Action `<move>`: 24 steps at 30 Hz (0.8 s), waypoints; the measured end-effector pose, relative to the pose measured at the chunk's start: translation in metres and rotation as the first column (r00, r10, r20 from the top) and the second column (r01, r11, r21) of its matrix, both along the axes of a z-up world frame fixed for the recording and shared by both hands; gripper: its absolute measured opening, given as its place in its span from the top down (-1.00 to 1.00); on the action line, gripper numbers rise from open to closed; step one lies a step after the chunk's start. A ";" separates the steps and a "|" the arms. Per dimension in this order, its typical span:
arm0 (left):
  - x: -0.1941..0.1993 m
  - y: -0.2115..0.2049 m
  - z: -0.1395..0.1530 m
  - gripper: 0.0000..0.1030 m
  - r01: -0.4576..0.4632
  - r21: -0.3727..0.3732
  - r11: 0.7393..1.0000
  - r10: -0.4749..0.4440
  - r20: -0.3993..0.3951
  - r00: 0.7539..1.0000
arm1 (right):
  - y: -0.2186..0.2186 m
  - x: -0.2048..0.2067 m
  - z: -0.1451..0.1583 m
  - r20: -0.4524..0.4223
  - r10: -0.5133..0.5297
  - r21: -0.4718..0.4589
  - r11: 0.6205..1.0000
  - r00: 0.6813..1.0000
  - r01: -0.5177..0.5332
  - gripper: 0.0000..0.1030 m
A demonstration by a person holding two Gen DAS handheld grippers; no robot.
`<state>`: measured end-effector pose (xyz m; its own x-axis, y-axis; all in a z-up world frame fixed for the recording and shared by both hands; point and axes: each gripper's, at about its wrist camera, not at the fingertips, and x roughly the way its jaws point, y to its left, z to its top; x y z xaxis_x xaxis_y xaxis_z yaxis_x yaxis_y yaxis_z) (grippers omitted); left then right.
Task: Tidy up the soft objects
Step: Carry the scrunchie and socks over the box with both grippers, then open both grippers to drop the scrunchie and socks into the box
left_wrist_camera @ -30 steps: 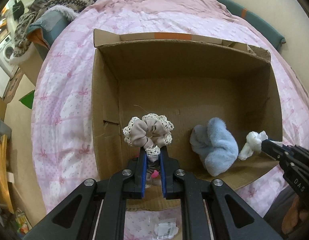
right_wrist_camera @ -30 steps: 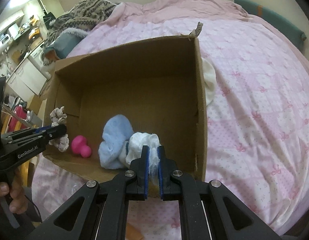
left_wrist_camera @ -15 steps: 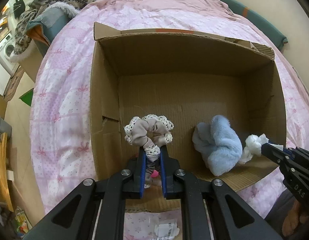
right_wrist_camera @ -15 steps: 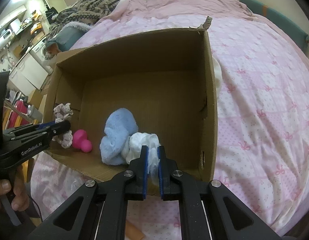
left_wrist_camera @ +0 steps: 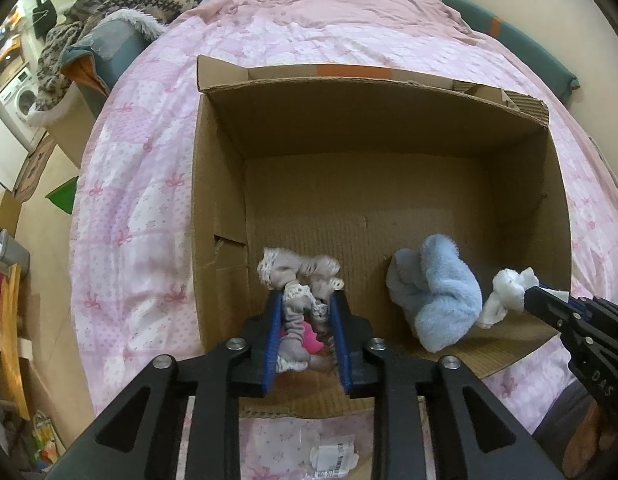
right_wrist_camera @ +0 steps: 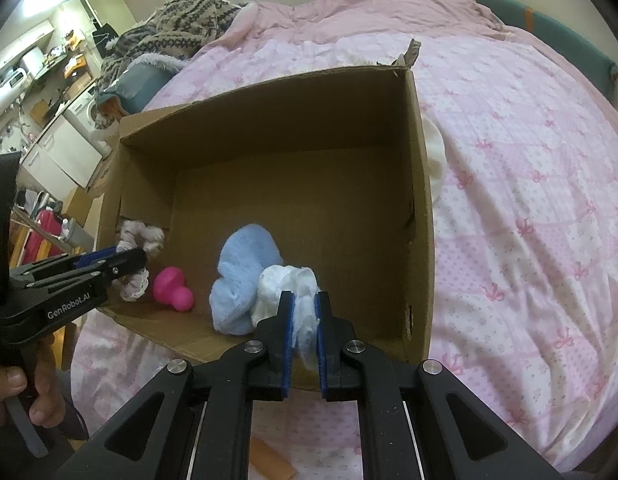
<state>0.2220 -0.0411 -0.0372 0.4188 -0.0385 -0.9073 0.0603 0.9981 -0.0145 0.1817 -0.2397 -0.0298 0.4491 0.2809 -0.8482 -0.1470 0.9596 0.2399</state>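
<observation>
As far as both views show, the sorting is well under way: a cardboard box (left_wrist_camera: 389,128) sits open on the pink bed (left_wrist_camera: 149,184), and a blue fluffy cloth (left_wrist_camera: 437,304) and a pink toy (right_wrist_camera: 173,289) already lie on its floor near the front wall. Two items are at the point of delivery and neither is clearly let go. A white cloth (right_wrist_camera: 433,152) shows on the bed behind the box's right wall and appears left to collect.

Left tongs (left_wrist_camera: 305,312): the jaws have just been opening and now stand parted over the box's front left corner. The beige lace-edged scrunchie (left_wrist_camera: 297,276) hangs loose between the pads, apparently released.

Right tongs (right_wrist_camera: 305,312): closed tight on a white cloth bundle (right_wrist_camera: 287,284), held inside the box just beside the blue cloth. Release is judged the step outstanding.
</observation>
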 end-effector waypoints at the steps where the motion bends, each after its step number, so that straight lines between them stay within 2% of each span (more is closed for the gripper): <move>1: 0.000 0.000 0.000 0.46 -0.002 0.000 1.000 0.002 0.001 1.000 | -0.001 -0.001 0.000 0.001 -0.001 0.003 1.000 1.000 0.001 0.81; 2: -0.001 0.000 0.001 0.42 -0.004 0.000 1.000 0.004 0.005 1.000 | -0.001 -0.001 0.000 0.000 -0.001 0.007 1.000 1.000 0.001 0.81; 4: -0.001 0.001 0.003 0.10 -0.009 -0.002 1.000 0.009 0.011 1.000 | -0.002 -0.001 0.000 -0.001 -0.001 0.014 1.000 1.000 0.001 0.81; 6: -0.003 0.002 0.006 -0.14 -0.017 -0.003 1.000 0.017 0.022 1.000 | -0.003 -0.002 0.001 0.002 -0.002 0.017 1.000 1.000 0.002 0.79; 7: -0.003 0.001 0.008 -0.19 -0.019 -0.006 1.000 0.019 0.027 0.999 | -0.004 -0.002 0.001 0.003 -0.003 0.020 1.000 1.000 0.003 0.74; 9: -0.004 0.002 0.010 -0.19 -0.022 -0.008 1.000 0.022 0.029 0.999 | -0.006 -0.002 0.002 0.005 -0.008 0.033 0.999 1.000 0.008 0.65; 11: -0.004 0.002 0.011 -0.19 -0.024 -0.012 1.000 0.024 0.029 0.999 | -0.007 -0.003 0.005 0.013 -0.014 0.047 0.999 1.000 0.014 0.48; 12: -0.005 0.002 0.013 -0.19 -0.025 -0.012 1.000 0.026 0.034 0.999 | -0.007 -0.003 0.006 0.019 -0.016 0.051 0.999 1.000 0.016 0.28; 13: -0.005 0.002 0.015 -0.19 -0.027 -0.009 1.000 0.027 0.040 0.999 | -0.007 -0.003 0.008 0.027 -0.019 0.056 0.998 0.999 0.018 -0.11; 14: -0.006 0.002 0.016 -0.19 -0.027 -0.006 1.000 0.028 0.046 0.999 | -0.008 -0.004 0.011 0.044 -0.024 0.066 0.998 0.999 0.021 -0.27; 15: -0.007 0.001 0.018 -0.19 -0.027 -0.004 1.000 0.027 0.050 0.998 | -0.009 -0.006 0.014 0.062 -0.029 0.073 0.997 0.998 0.025 -0.34; 18: -0.010 0.001 0.023 -0.19 -0.026 -0.003 1.000 0.026 0.062 0.998 | -0.010 -0.009 0.021 0.092 -0.035 0.077 0.997 0.995 0.028 -0.34; 24: -0.017 0.002 0.027 -0.19 -0.032 0.005 0.999 0.032 0.070 0.997 | -0.010 -0.009 0.022 0.091 -0.038 0.082 0.996 0.995 0.031 -0.34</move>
